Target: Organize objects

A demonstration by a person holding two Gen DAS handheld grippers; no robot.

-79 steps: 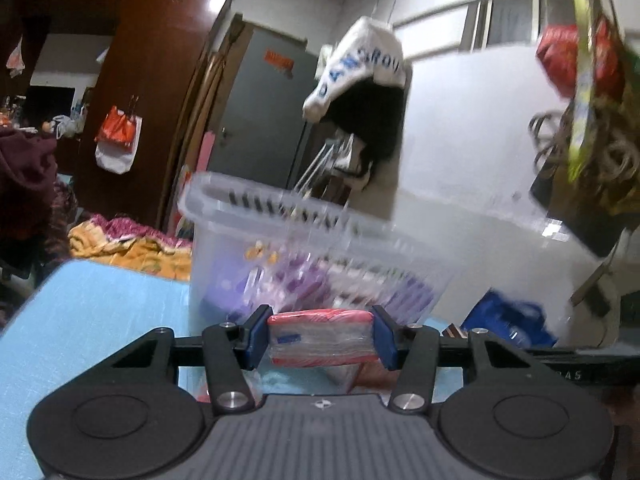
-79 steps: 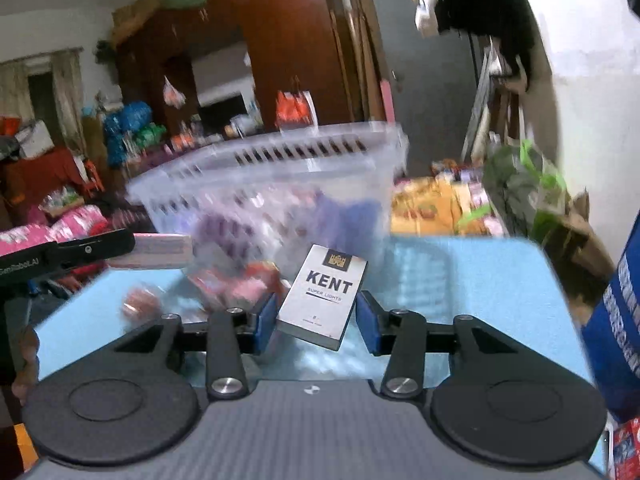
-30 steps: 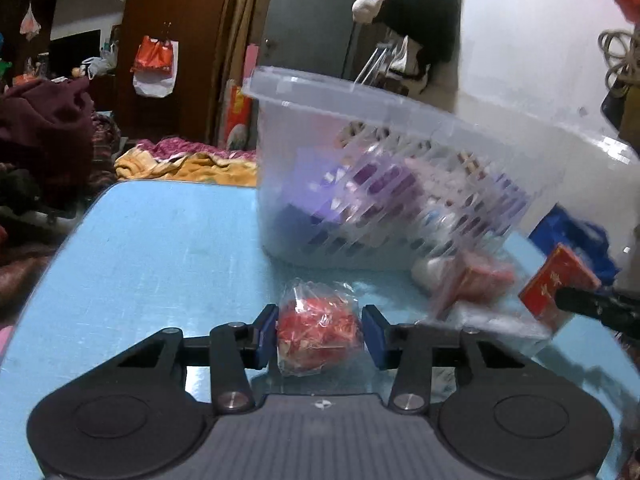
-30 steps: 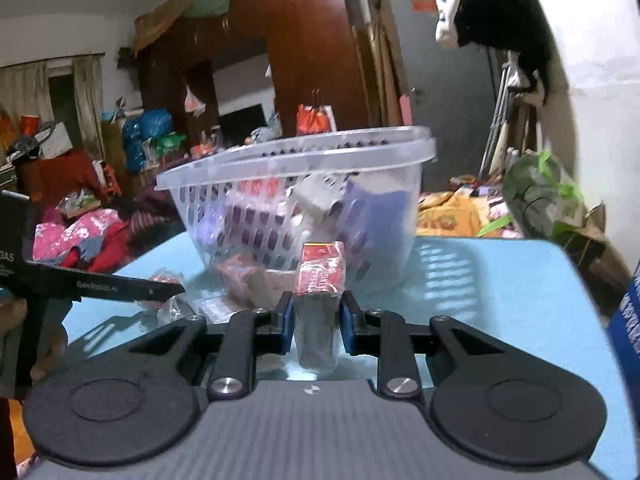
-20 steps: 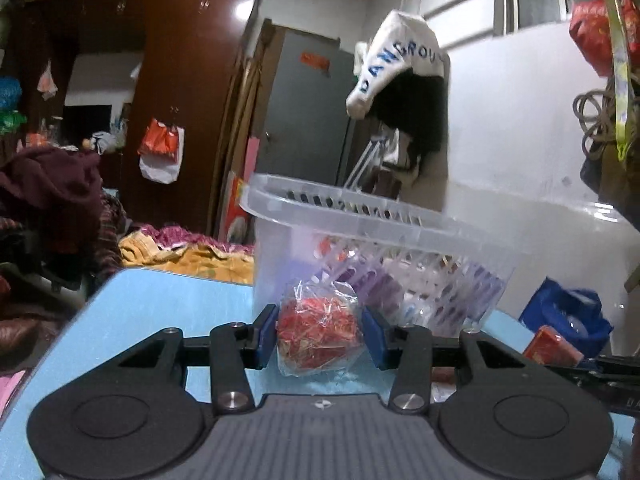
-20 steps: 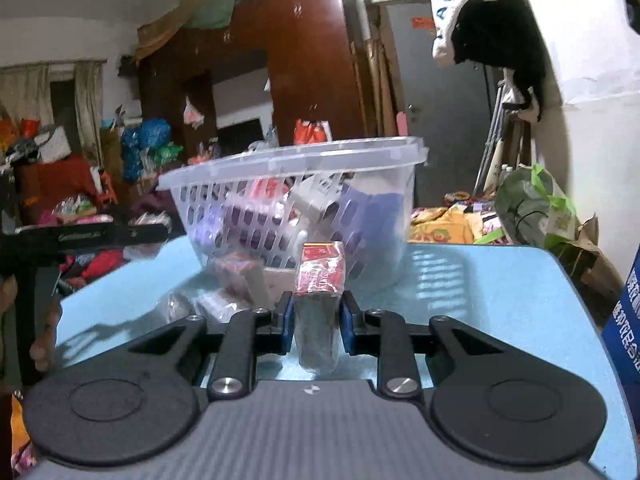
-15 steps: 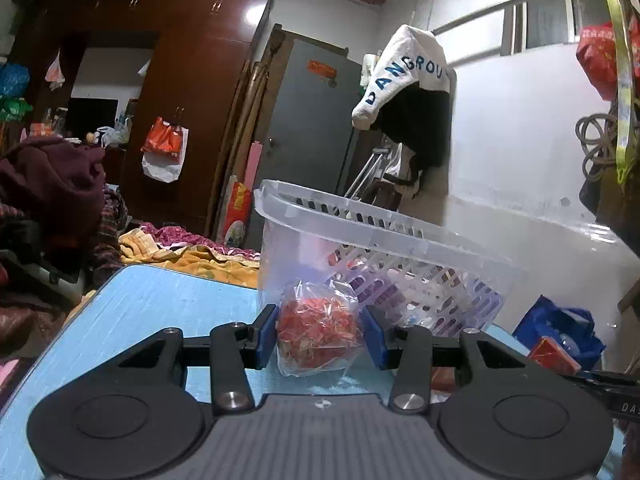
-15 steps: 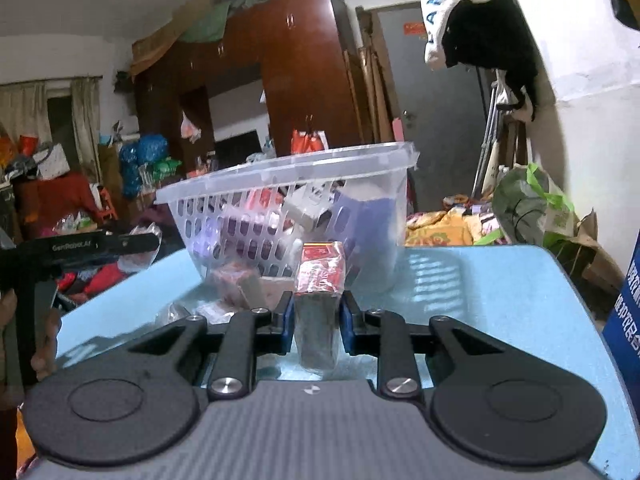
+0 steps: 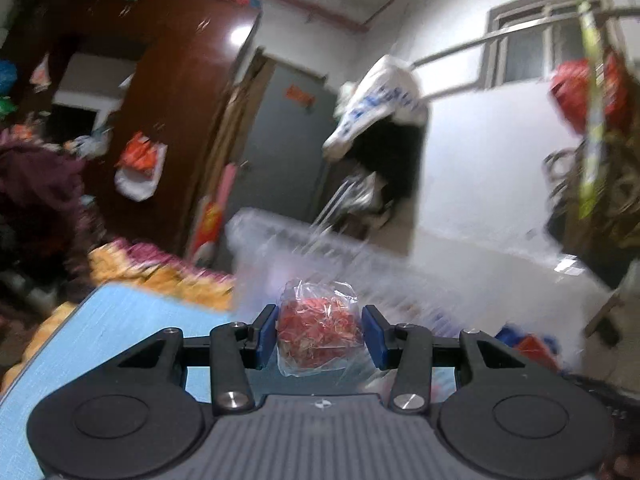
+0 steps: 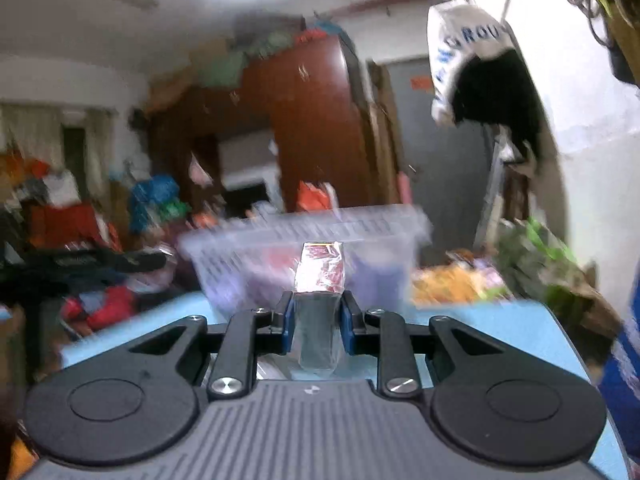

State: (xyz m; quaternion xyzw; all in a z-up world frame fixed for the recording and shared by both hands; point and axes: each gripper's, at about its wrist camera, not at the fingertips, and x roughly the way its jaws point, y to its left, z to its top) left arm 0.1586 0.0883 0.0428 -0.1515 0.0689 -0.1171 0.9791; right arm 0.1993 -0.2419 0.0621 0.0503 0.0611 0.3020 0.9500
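My left gripper (image 9: 319, 334) is shut on a small clear bag of red snacks (image 9: 318, 330), held above the blue table (image 9: 120, 320). Just behind it, blurred, stands the clear plastic basket (image 9: 304, 248) with several packets inside. My right gripper (image 10: 318, 320) is shut on a red cigarette pack (image 10: 320, 276) wrapped in clear film, held upright in front of the same basket (image 10: 372, 240). In the right wrist view the left gripper's black arm (image 10: 92, 260) shows at the left, level with the basket's rim.
The blue table (image 10: 500, 320) ends close on the right. A dark wooden wardrobe (image 9: 160, 120) and a grey door (image 9: 280, 140) stand behind. Piles of clothes (image 9: 40, 200) lie to the left; a blue bag (image 10: 624, 360) sits at the table's right edge.
Both grippers have risen and tilted upward with their loads, so the basket now sits lower in each view. Each grip is unchanged.
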